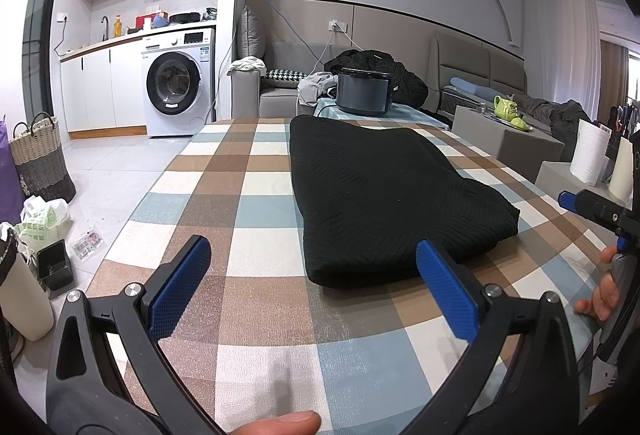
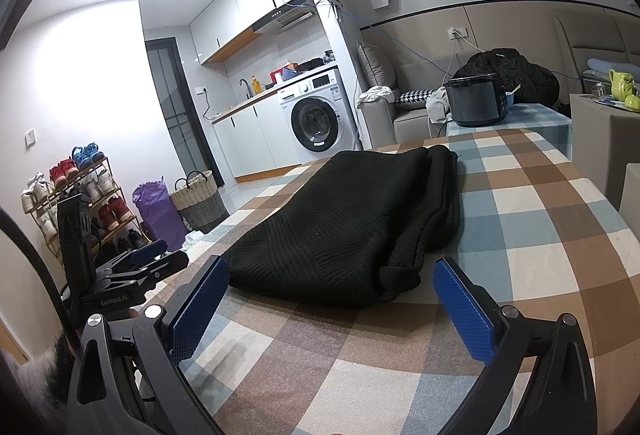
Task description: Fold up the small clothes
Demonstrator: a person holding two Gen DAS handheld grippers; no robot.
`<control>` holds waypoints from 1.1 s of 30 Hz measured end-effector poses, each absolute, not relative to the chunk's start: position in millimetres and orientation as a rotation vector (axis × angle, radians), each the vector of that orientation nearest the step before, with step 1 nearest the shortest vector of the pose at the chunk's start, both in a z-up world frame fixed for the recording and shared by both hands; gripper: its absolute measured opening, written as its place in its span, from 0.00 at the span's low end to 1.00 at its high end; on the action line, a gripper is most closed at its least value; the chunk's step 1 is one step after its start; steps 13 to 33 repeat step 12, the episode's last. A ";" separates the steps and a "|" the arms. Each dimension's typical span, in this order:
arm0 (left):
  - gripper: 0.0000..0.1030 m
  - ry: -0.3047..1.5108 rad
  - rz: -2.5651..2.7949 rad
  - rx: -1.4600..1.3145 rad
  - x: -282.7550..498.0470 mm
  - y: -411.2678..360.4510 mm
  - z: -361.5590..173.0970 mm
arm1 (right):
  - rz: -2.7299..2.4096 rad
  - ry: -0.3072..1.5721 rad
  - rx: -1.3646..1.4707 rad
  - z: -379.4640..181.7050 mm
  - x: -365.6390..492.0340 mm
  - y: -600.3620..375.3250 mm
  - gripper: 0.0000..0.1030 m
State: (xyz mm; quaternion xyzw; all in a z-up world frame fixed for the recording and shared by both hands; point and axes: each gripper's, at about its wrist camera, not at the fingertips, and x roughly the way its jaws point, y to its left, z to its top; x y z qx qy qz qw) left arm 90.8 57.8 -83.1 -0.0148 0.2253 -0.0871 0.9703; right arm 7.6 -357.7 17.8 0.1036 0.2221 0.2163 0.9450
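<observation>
Sweater (image 1: 384, 191), black and folded, lies on the checked worktop (image 1: 256, 315), long axis running away from both grippers. Left gripper (image 1: 312, 259) and right gripper (image 2: 330, 275) hover just short of its near end, fingers wide, empty. Beyond stands a cooker (image 1: 363, 91).

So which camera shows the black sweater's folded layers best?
The right wrist view. There the sweater shows its stacked edges along the right side and near corner, so the layers can be seen. The left wrist view shows the sweater mostly as a smooth top, partly behind one finger of the open left gripper.
</observation>
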 end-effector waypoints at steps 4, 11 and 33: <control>0.99 0.455 -0.175 -0.030 90.3 57.2 -82.4 | 0.443 0.455 0.209 17.1 7.4 -357.5 1.00; 0.99 0.451 -0.177 -0.032 91.1 58.6 -83.3 | 0.445 0.456 0.207 16.1 7.3 -356.6 1.00; 0.99 0.451 -0.177 -0.032 91.6 59.0 -83.7 | 0.445 0.457 0.207 16.3 7.5 -356.7 1.00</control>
